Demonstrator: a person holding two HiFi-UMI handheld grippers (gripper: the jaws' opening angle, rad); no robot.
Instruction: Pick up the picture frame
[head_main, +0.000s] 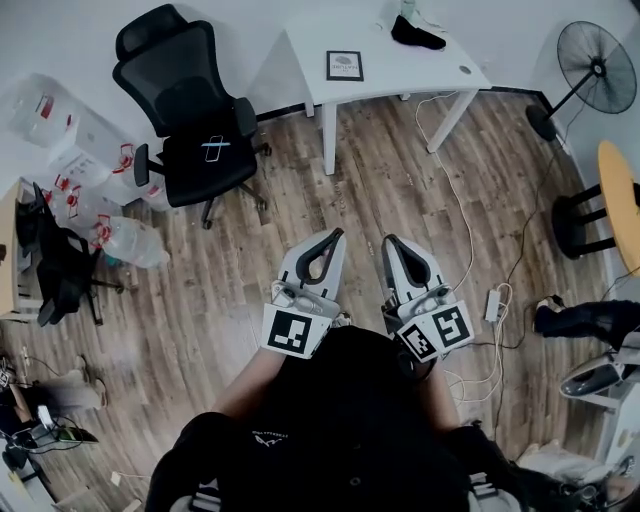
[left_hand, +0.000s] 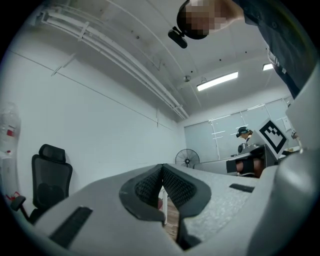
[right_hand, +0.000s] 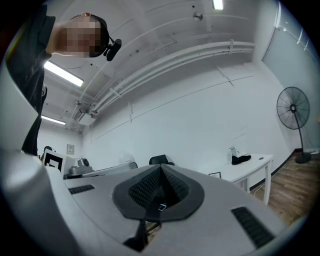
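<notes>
two views show picture frame (head_main: 344, 65) on table (head_main: 420, 72): head, right gripper view.

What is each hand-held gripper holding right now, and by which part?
Nothing. The left hand-held gripper and right hand-held gripper are shut and empty; the picture frame lies untouched on the white table.
</notes>
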